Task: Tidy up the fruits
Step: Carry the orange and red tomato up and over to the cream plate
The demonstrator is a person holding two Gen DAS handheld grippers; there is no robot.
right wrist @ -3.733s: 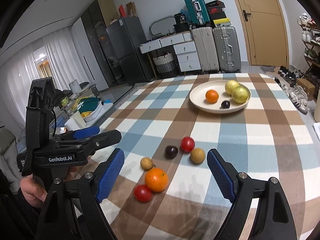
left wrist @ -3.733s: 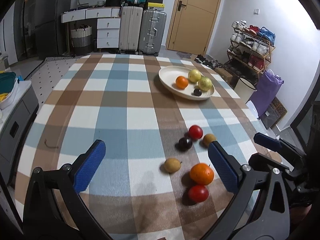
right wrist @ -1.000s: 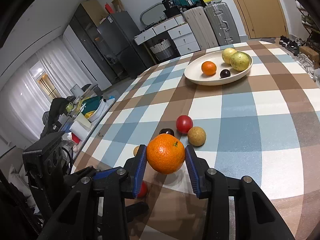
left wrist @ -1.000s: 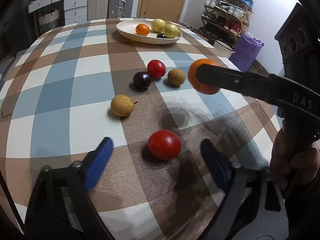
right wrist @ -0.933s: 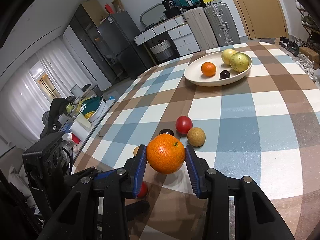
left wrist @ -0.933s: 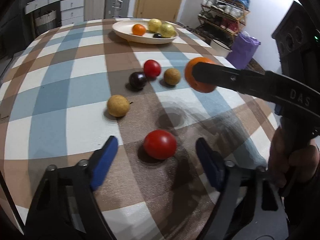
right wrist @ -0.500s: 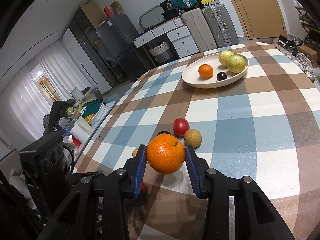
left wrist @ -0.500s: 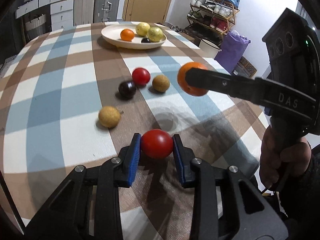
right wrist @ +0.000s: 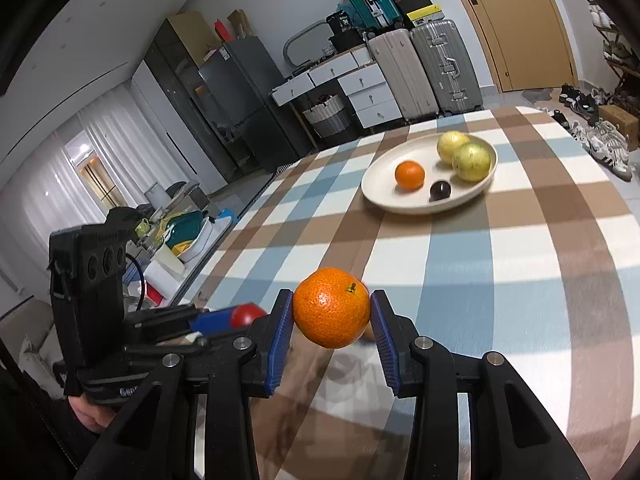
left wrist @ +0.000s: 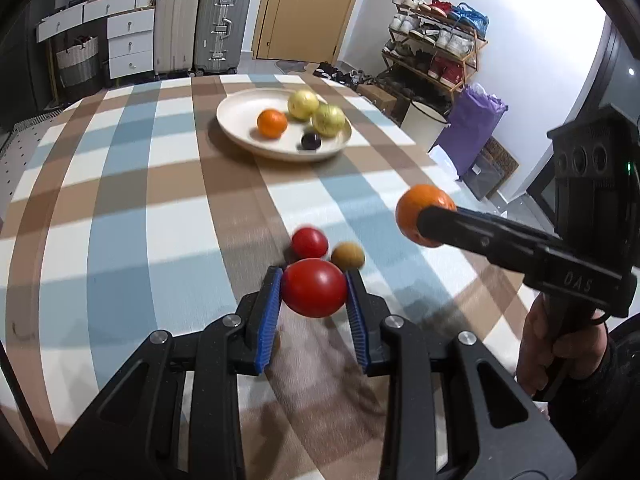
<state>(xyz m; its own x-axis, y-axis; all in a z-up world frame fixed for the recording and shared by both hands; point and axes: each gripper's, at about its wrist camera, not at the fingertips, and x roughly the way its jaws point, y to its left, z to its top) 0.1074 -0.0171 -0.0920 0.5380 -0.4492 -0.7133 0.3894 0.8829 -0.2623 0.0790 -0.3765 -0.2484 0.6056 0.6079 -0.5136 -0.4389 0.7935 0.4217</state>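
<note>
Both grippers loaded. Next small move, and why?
Probably carry both forward toward the plate. The right gripper is shut on the orange and the left gripper on the tomato, both seemingly clear of the table. The plate, further along the table, holds four fruits with bare space on its near left side, so release there.

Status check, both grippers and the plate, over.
Left gripper holds tomato. Right gripper holds orange. Plate ahead, path open.

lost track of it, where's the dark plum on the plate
In the left wrist view the dark plum lies near the plate's front rim, between the small orange and the nearer yellow-green fruit.
</note>
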